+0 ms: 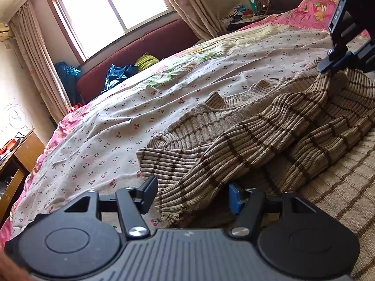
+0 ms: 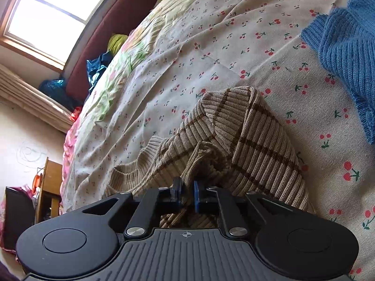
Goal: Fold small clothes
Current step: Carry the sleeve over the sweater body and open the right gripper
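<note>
Your beige striped sweater [image 1: 269, 126] lies rumpled on the cherry-print bedsheet [image 1: 105, 128], and nothing in either view sits inside a container: the only bag-like things are the blue plastic bags [image 1: 117, 75] on the dark red sofa [image 1: 140, 53] under the window [image 1: 110, 7], at about 10 o'clock from the sweater in the left wrist view, and you cannot tell what is in them.

Your left gripper [image 1: 191, 195] is angled down over the near edge of the bed, its jaws standing wide apart. A ribbed sleeve end of the sweater lies between the two fingers, but the pads do not press on it.

Your right gripper [image 2: 186, 194] also points down toward the bed, and its jaws are drawn narrow, pinching a bunched fold of the sweater's knit between the blue pads [image 2: 196, 196]. In the left wrist view you see that same gripper at about 2 o'clock, with the sweater's cloth pulled up to it in a small peak above the rest of the garment.

In the right wrist view the sweater's ribbed neckline [image 2: 131, 173] lies at about 9 o'clock from the pinch. A blue knit garment [image 2: 346, 56] lies on the sheet at about 2 o'clock, apart from the striped sweater.
</note>
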{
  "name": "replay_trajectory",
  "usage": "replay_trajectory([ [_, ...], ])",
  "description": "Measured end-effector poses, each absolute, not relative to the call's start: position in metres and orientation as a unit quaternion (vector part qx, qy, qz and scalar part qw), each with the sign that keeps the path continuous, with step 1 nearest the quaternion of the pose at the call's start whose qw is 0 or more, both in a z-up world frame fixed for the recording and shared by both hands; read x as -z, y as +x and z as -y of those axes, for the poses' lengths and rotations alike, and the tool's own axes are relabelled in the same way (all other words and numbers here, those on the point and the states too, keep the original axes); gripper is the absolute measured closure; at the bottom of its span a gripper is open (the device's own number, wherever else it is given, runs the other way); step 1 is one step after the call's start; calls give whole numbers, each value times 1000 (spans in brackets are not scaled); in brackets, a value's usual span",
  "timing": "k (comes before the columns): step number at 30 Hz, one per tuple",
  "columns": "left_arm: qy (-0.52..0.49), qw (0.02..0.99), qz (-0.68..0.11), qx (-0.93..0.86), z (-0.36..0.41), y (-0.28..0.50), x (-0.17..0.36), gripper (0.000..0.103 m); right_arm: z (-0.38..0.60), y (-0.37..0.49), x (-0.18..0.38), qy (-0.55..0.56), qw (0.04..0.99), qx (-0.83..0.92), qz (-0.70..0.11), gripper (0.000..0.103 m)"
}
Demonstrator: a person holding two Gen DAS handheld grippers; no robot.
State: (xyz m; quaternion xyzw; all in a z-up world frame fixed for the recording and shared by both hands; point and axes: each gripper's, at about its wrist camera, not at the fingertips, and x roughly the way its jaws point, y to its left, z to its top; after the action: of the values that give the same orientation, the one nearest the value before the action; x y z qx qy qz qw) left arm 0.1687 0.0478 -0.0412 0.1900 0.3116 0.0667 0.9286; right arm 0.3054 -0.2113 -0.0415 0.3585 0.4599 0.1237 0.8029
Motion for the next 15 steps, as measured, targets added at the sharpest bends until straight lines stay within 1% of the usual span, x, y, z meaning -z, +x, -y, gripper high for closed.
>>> replay_trajectory([
  [3,176,935,-298,-73,-52,166,30,29,209,307,14,370,812,-158,-422,96],
  [6,152,943,-290,-64,-54,161,22,29,214,292,-23,374,830,-205,-359,96],
  [8,162,942,-291,-54,-49,159,28,29,226,275,-32,371,837,-210,-342,96],
  [11,197,924,-323,-45,-38,163,50,28,247,257,-8,354,845,-168,-363,96],
  [14,215,920,-325,-44,-34,162,54,29,263,260,49,347,818,-88,-451,96],
  [15,215,920,-325,-44,-34,162,52,28,265,259,59,350,813,-85,-458,96],
])
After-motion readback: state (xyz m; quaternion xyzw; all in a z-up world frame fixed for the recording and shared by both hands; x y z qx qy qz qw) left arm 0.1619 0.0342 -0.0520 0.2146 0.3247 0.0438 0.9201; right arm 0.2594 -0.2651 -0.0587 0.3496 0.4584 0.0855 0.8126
